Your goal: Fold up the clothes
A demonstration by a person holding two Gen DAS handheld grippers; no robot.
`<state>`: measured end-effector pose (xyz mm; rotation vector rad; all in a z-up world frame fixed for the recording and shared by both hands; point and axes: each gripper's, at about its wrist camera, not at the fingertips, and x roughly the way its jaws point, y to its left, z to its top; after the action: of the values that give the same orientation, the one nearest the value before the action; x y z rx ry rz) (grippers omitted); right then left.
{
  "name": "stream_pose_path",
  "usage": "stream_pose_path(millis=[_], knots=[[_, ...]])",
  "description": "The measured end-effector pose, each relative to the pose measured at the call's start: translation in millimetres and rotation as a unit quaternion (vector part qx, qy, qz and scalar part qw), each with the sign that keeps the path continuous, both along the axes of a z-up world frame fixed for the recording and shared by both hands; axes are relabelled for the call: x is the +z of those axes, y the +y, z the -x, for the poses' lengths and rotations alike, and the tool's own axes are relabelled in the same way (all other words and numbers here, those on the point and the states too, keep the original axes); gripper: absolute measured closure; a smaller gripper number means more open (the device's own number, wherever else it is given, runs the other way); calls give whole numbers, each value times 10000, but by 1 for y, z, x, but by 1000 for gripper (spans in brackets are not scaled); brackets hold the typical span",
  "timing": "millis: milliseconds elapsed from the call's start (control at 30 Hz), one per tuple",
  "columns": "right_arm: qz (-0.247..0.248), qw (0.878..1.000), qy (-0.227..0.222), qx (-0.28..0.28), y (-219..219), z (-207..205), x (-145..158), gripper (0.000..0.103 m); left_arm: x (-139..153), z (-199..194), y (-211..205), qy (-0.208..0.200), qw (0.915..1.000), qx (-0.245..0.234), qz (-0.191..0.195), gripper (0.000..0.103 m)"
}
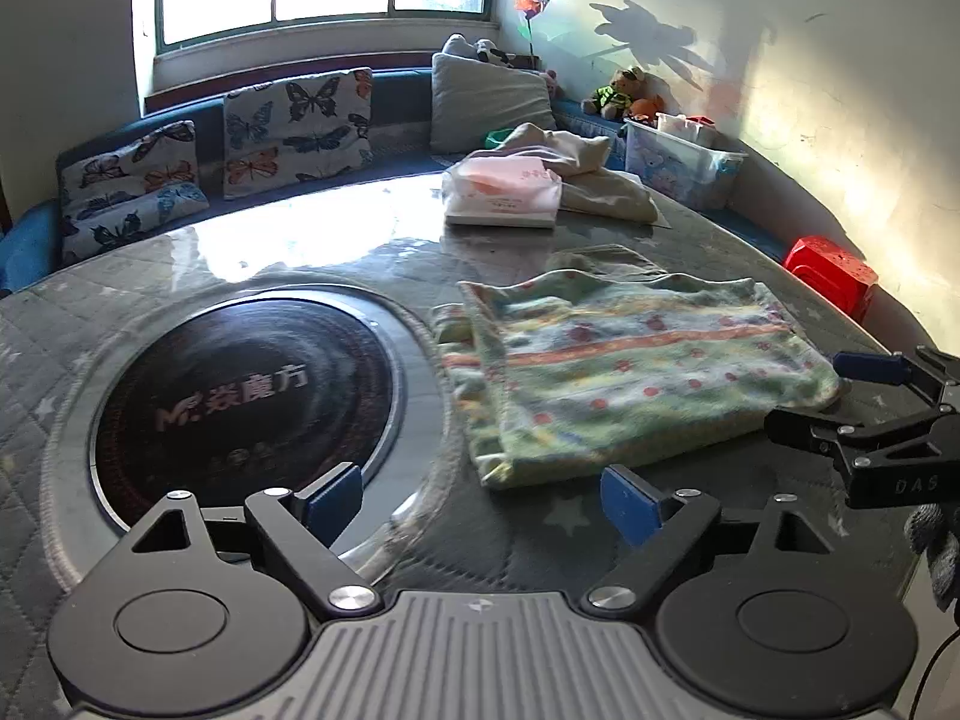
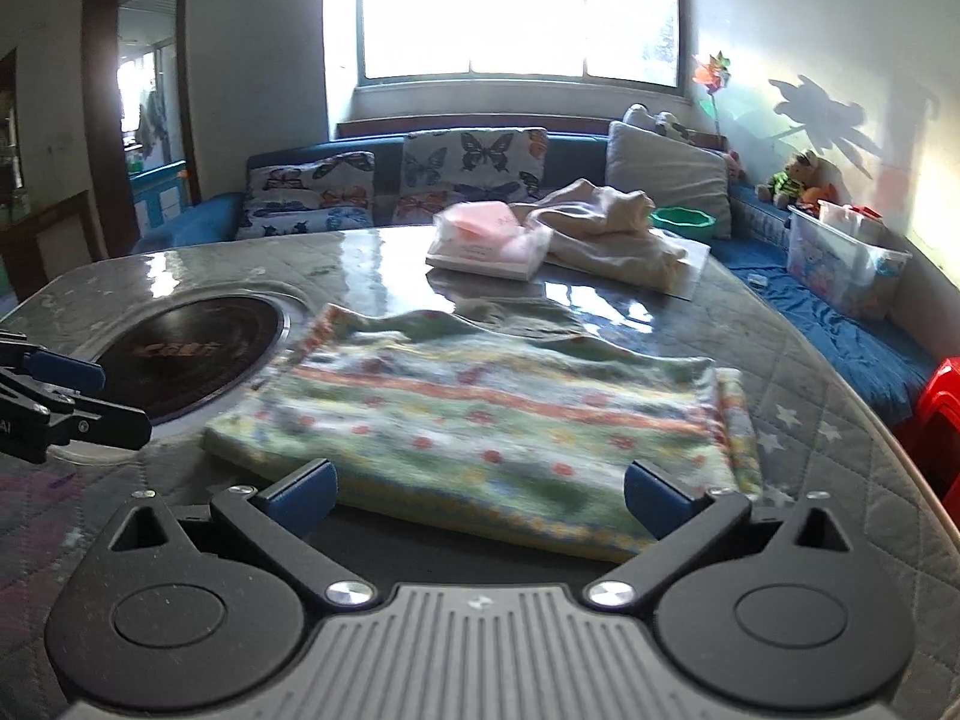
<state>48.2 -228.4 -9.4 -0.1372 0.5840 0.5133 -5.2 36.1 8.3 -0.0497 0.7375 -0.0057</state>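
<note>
On the worktop [image 2: 810,360], the folded green patterned cloth [image 2: 480,414] lies at my 12 o'clock, the beige heap [image 2: 606,228] beyond. My right gripper [image 2: 480,495] and left gripper [image 1: 483,501] gape empty. Pinching only the top layer could undo the fold.

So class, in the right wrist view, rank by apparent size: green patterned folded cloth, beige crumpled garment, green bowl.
1. Green patterned folded cloth, though nearest the camera.
2. Beige crumpled garment.
3. Green bowl.
</note>
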Motion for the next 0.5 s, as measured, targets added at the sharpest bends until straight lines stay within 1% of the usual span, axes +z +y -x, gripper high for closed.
stream_pose_path(millis=[100, 167, 233, 500], knots=[[-21, 9999, -32, 102, 10, 6, 2, 0, 2, 8, 5, -57, 10000, 46, -61, 7], [-31, 9998, -45, 169, 17, 10, 3, 0, 3, 15, 8, -111, 9999, 62, -105, 2], [-26, 9996, -56, 263, 24, 14, 4, 0, 5, 20, 10, -169, 9997, 99, -156, 0], [99, 9971, -150, 736, 57, 29, 10, 0, 6, 43, 28, -250, 9987, 428, -79, 0]])
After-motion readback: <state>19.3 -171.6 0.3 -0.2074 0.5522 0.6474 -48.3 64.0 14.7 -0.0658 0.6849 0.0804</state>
